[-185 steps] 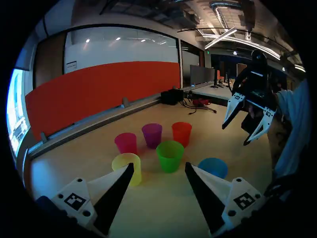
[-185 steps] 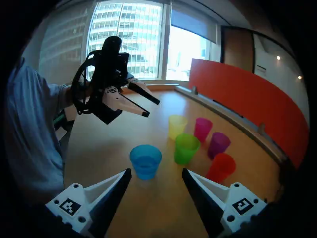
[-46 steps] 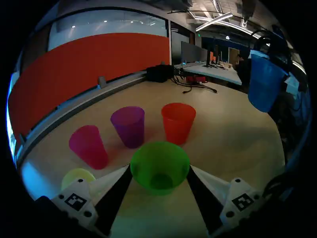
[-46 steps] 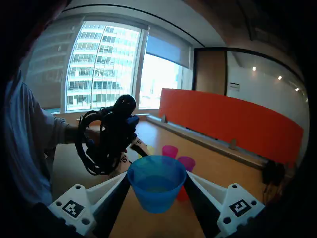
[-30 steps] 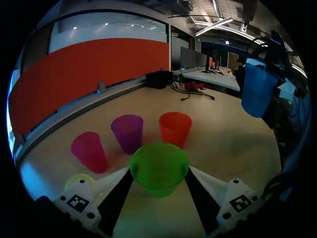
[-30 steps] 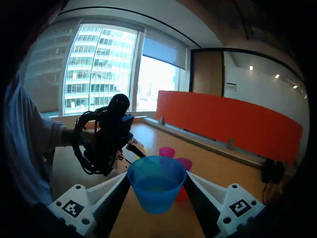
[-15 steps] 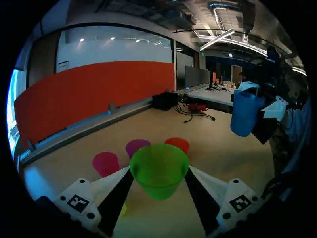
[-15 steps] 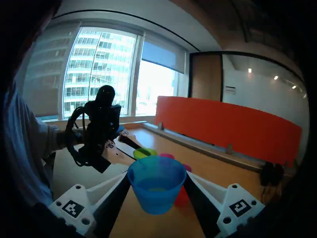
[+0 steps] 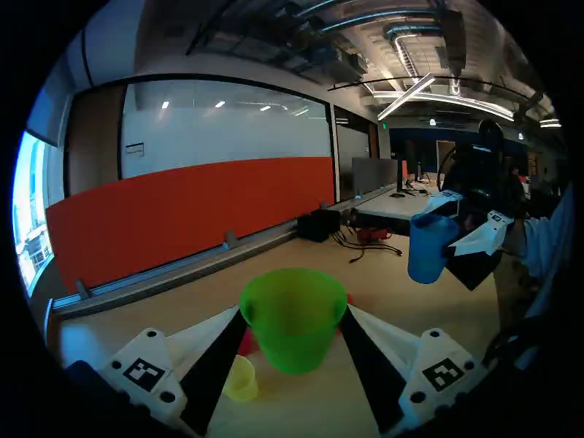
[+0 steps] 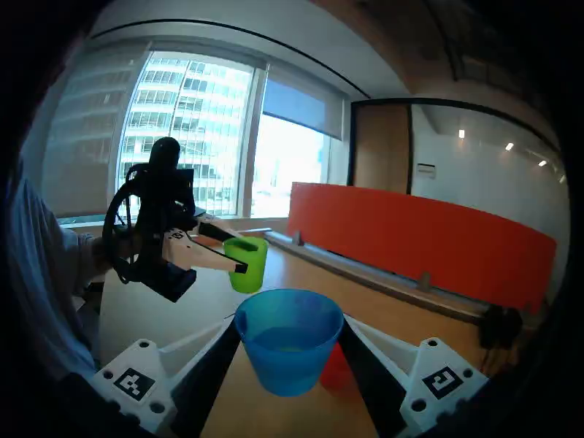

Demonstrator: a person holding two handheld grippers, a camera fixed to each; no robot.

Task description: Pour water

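My left gripper (image 9: 292, 312) is shut on a green cup (image 9: 293, 328), which it holds upright well above the wooden table (image 9: 379, 292). In the right gripper view the same left gripper (image 10: 243, 255) and green cup (image 10: 250, 271) hang at the left, a little beyond and above the blue cup. My right gripper (image 10: 288, 321) is shut on a blue cup (image 10: 288, 354) with water in its lower part, held upright. From the left gripper view that blue cup (image 9: 425, 248) hangs at the right in the right gripper (image 9: 442, 232).
A yellow cup (image 9: 241, 378) and a sliver of pink cup (image 9: 248, 342) stand on the table below the green cup. A red cup (image 10: 336, 369) stands behind the blue one. An orange wall panel (image 9: 182, 212) runs along the far table edge, with black cables (image 9: 365, 241). A person's sleeve (image 10: 36, 285) is at the left.
The left gripper has lifted the green cup higher off the table, so the other cups dropped low in its view. The green cup rose beside the blue cup, which stays held steady.
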